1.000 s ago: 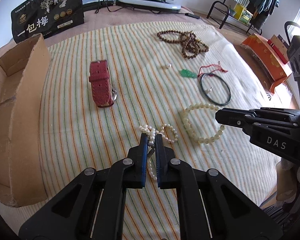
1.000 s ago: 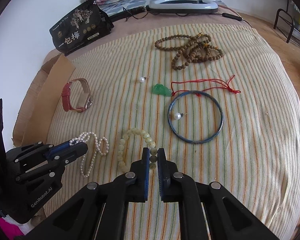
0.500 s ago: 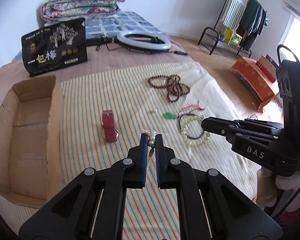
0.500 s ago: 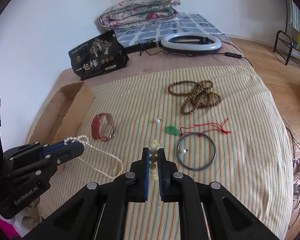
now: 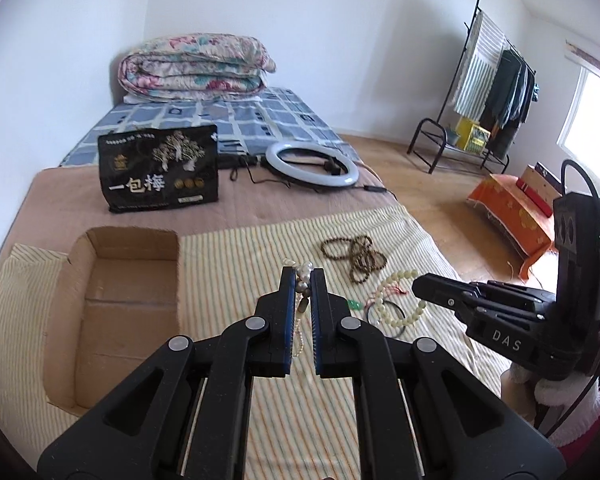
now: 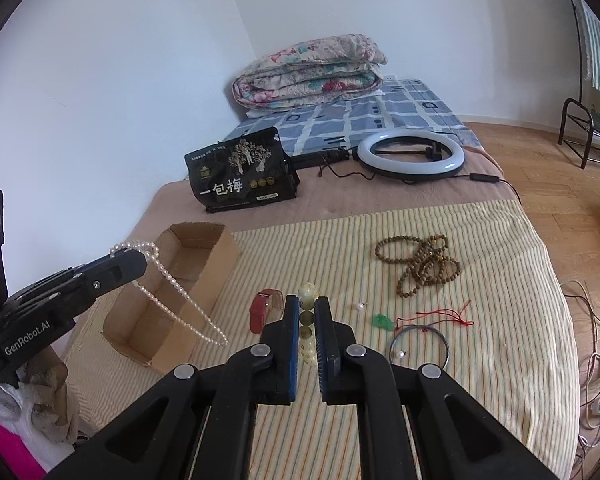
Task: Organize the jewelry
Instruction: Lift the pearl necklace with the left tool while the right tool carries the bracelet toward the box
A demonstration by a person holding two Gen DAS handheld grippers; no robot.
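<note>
My left gripper [image 5: 303,280] is up off the bed, jaws nearly closed, pinching the pearl necklace [image 6: 168,276]; in the right wrist view the strand hangs from the fingertips in a long loop, its low end in front of the near corner of the cardboard box [image 5: 112,312]. My right gripper [image 6: 307,310] is also raised, jaws pinched on the pale bead bracelet [image 5: 400,300]; the left wrist view shows the bracelet dangling as a ring from its tips, above the dark bangle [image 6: 419,344]. The box sits open-topped at the left edge of the striped cloth [image 6: 480,280], long side running away from me, near wall just beside the cloth edge. Left on the cloth: red watch strap [image 6: 262,310] just right of the box, small pearl earring [image 6: 360,306], green pendant [image 6: 382,321] on its red cord [image 6: 444,316], a second pearl inside the bangle, and the brown bead strands [image 6: 420,264] piled farther back. Open cloth between box and strap is narrow; the right side past the bangle is wide up to the bed edge, where the floor drops off. Behind the cloth: black pouch [image 5: 160,172] and ring light [image 5: 312,164], well apart from both grippers.
</note>
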